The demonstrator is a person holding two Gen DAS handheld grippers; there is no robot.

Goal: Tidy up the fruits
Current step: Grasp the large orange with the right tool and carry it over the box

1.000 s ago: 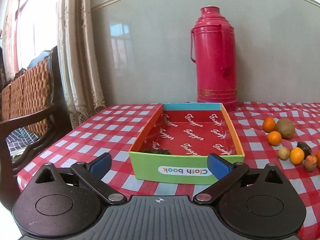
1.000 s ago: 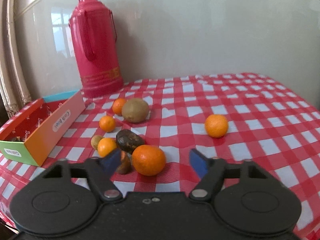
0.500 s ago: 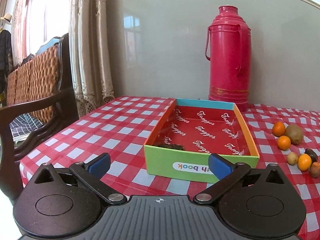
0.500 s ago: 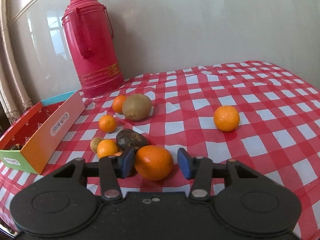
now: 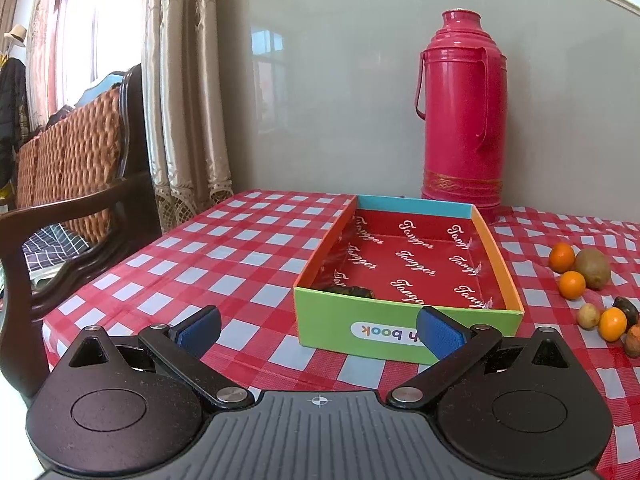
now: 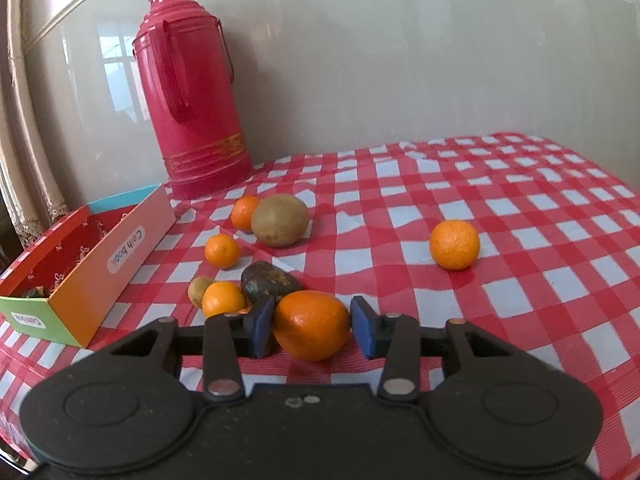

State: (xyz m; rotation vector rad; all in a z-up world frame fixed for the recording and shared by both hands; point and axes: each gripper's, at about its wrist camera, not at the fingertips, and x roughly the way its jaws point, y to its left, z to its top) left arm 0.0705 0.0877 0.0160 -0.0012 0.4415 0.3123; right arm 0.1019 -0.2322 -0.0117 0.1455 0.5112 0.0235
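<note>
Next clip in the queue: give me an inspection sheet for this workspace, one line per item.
Surface: red-and-white checked tablecloth, wrinkled in places.
Job's things: open box with one dark item inside; large orange between the right pads; lone orange apart; kiwi, small oranges and dark fruit clustered beside the box.
Clutter: red thermos by the wall.
Grippers: right gripper closing, pads at the large orange's sides; left gripper open, nothing between its pads, facing the box.
Cables: nothing seen.
Surroundings: wooden chair, curtains, window.
</note>
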